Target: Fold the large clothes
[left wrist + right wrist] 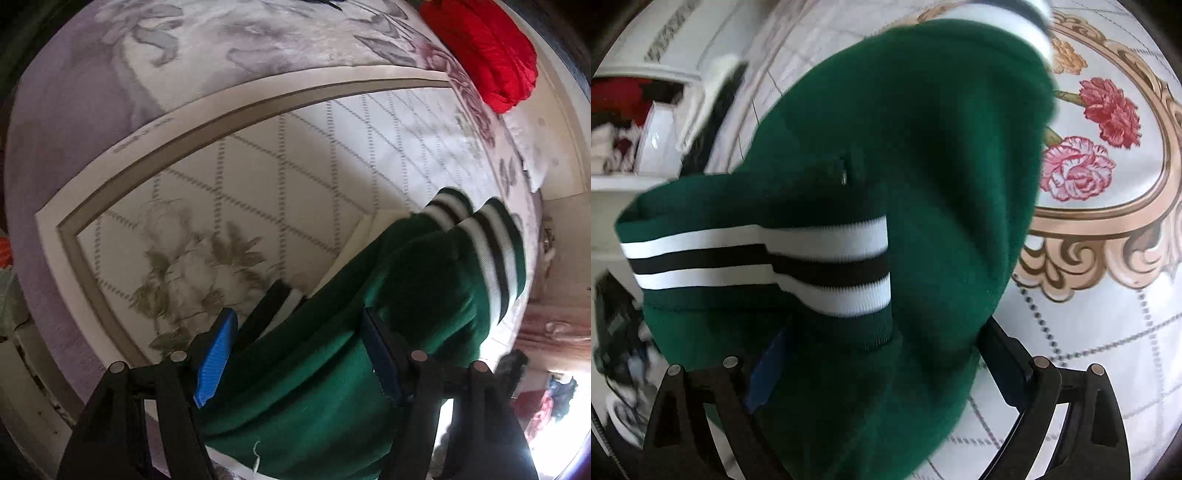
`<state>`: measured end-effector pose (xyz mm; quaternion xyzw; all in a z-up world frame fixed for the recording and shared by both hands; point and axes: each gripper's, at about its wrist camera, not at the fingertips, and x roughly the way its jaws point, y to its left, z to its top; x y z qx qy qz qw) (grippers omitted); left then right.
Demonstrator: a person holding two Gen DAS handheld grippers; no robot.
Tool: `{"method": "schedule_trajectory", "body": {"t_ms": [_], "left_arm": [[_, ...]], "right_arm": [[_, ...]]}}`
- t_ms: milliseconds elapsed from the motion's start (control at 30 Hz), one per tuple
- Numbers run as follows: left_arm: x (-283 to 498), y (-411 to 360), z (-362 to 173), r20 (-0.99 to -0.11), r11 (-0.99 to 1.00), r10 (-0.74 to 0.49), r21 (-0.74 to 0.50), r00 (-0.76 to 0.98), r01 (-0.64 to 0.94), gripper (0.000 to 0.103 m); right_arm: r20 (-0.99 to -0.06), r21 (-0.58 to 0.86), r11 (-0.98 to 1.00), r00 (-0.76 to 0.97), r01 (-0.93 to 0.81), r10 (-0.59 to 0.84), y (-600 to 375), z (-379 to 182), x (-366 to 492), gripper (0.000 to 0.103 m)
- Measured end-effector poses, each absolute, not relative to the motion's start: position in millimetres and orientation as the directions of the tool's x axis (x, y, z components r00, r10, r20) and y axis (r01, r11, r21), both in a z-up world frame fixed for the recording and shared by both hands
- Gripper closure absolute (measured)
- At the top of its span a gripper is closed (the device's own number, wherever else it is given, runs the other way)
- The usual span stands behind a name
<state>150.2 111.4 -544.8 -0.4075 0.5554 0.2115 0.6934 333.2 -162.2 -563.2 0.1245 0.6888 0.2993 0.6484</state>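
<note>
A dark green knit garment (314, 387) with white and black striped cuffs (491, 251) lies bunched on the bed cover. My left gripper (299, 354) points down at it. Its blue pads (216, 354) stand wide apart with green fabric between them, not pinched. In the right wrist view the same garment (905, 147) fills the middle, a striped band (757, 258) across it. My right gripper (886, 369) is open too. Fabric lies between its fingers and covers most of the left pad. The right finger stands clear of the cloth.
The bed cover (258, 177) is white, quilted, with flower prints and a beige frame pattern (1108, 221). A red cloth bundle (487, 51) sits at the far right of the bed. Mixed clutter lies past the bed's edge (546, 398). White furniture (657, 140) stands at the left.
</note>
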Motion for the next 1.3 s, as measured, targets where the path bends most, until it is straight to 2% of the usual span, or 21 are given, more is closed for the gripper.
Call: {"method": "schedule_trajectory", "body": {"t_ms": [33,67,100,200,300,400,467,500,567,600,633,667,700,800,1000,1300], "left_arm": [[147.0,107.7,-540.3,-0.948,0.586,-0.142,-0.312,0.284,-0.748,0.037],[142.0,103.2,-538.0,-0.951,0.601,-0.126,-0.299,0.281,-0.741,0.037],[141.8,98.2,-533.5,-0.954,0.615,-0.113,-0.287,0.277,-0.734,0.036],[139.7,81.8,-522.9,-0.967,0.687,-0.050,-0.216,0.251,-0.694,0.033],[135.7,60.3,-507.5,-0.974,0.768,0.008,-0.140,0.227,-0.625,0.033],[133.1,36.9,-493.1,-0.971,0.817,0.040,-0.105,0.237,-0.567,0.033],[127.1,17.8,-488.5,-0.969,0.824,0.037,-0.108,0.243,-0.557,0.033],[124.4,7.5,-489.8,-0.968,0.827,0.032,-0.114,0.249,-0.551,0.033],[127.7,-10.0,-502.5,-0.972,0.834,0.026,-0.109,0.235,-0.541,0.033],[126.6,-20.4,-513.5,-0.978,0.839,0.014,-0.102,0.209,-0.534,0.033],[126.9,-26.2,-522.8,-0.982,0.837,0.006,-0.097,0.186,-0.539,0.030],[125.2,-33.2,-533.5,-0.986,0.835,0.005,-0.089,0.169,-0.543,0.022],[125.0,-39.2,-542.6,-0.987,0.839,0.010,-0.079,0.161,-0.539,0.008],[126.6,-50.1,-558.4,-0.989,0.848,0.059,-0.024,0.139,-0.530,0.000],[129.2,-42.2,-567.3,-0.985,0.825,0.078,-0.022,0.152,-0.564,0.000],[134.5,-31.2,-580.6,-0.987,0.815,0.096,0.005,0.126,-0.580,0.000]], "right_arm": [[-0.815,0.579,0.793,-0.112,-0.192,0.568,-166.2,-562.5,331.8,0.027],[-0.813,0.583,0.799,-0.095,-0.147,0.575,-174.3,-560.4,327.9,0.040],[-0.811,0.585,0.805,-0.082,-0.097,0.579,-183.8,-557.1,322.5,0.047],[-0.826,0.555,0.827,-0.058,0.086,0.560,-213.5,-547.0,290.7,0.051],[-0.830,0.490,0.822,-0.134,0.291,0.542,-244.8,-550.1,231.0,0.051],[-0.786,0.457,0.821,-0.276,0.342,0.553,-261.7,-554.2,187.7,0.051],[-0.765,0.465,0.812,-0.300,0.353,0.570,-277.2,-546.3,174.5,0.048],[-0.785,0.450,0.831,-0.300,0.326,0.542,-285.3,-537.3,173.3,0.042],[-0.857,0.399,0.888,-0.250,0.230,0.450,-294.8,-514.0,179.3,0.038],[-0.890,0.382,0.911,-0.201,0.157,0.408,-297.2,-498.3,185.7,0.033],[-0.908,0.375,0.922,-0.159,0.097,0.387,-296.8,-486.2,191.1,0.030],[-0.921,0.371,0.928,-0.117,0.032,0.372,-293.6,-476.2,198.0,0.025],[-0.931,0.362,0.930,-0.077,-0.067,0.357,-286.1,-464.8,208.3,0.022],[-0.927,0.373,0.889,-0.067,-0.266,0.369,-257.9,-455.9,233.1,0.022],[-0.928,0.373,0.816,-0.162,-0.442,0.336,-198.5,-493.8,271.0,0.022],[-0.879,0.476,0.741,-0.284,-0.473,0.384,-171.9,-530.4,280.3,0.021]]}}
